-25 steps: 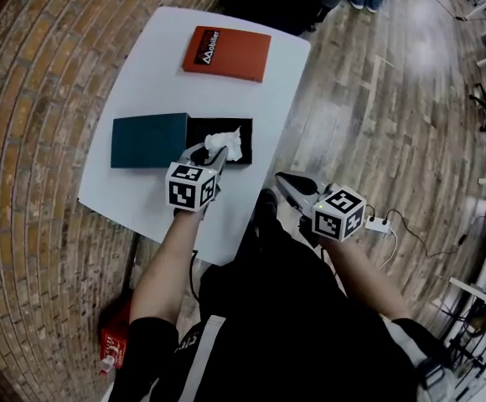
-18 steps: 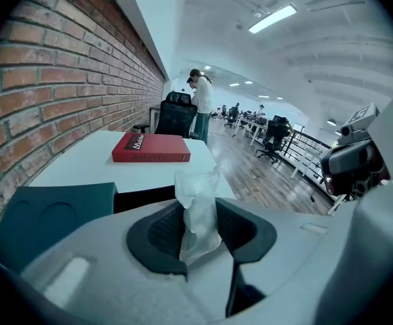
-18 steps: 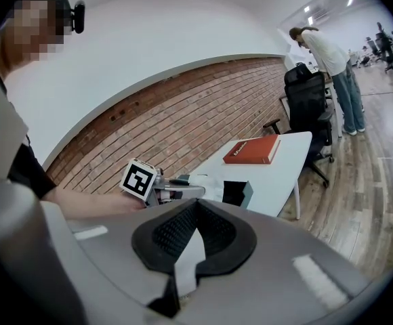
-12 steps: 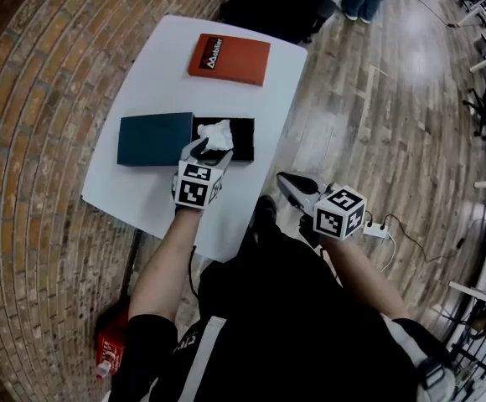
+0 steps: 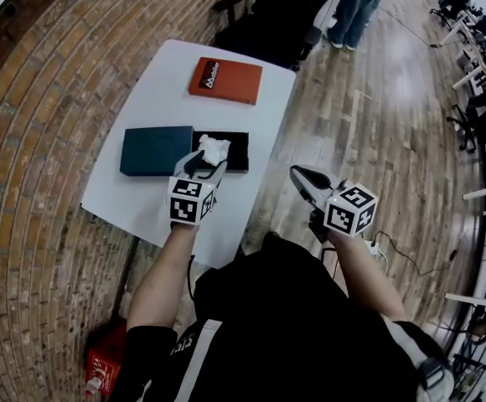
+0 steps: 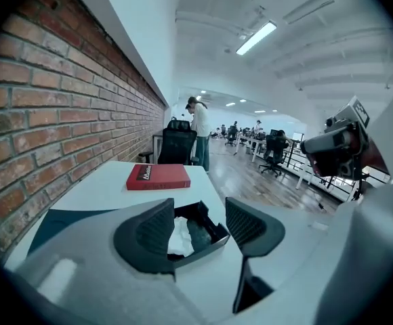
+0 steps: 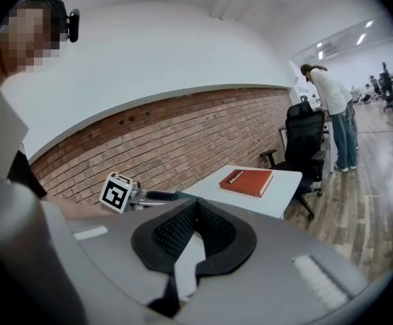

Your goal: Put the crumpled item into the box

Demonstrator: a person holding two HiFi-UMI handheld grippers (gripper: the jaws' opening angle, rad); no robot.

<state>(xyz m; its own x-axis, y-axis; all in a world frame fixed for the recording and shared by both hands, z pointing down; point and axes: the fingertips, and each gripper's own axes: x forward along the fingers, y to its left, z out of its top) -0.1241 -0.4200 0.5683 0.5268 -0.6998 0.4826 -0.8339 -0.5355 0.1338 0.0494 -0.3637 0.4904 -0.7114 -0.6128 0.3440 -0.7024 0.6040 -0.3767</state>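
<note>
The white crumpled item (image 5: 214, 149) lies inside the open black box (image 5: 236, 152) on the white table (image 5: 155, 99). My left gripper (image 5: 206, 164) hovers just short of the box's near side, its jaws wide apart but closing, with nothing between them. In the left gripper view the crumpled item (image 6: 181, 237) and the box (image 6: 213, 234) show beyond the left gripper (image 6: 200, 215). My right gripper (image 5: 300, 177) is off the table's right edge, over the floor. In its own view the right gripper (image 7: 195, 207) is shut and empty.
A dark teal lid (image 5: 155, 150) lies against the box's left side. A red book (image 5: 224, 80) sits at the table's far end. A black office chair (image 5: 264, 15) and a standing person (image 5: 356, 7) are beyond the table. Brick wall on the left.
The left gripper held the crumpled item over the box, then let it go into the box and drew back toward me. The right gripper rose slightly.
</note>
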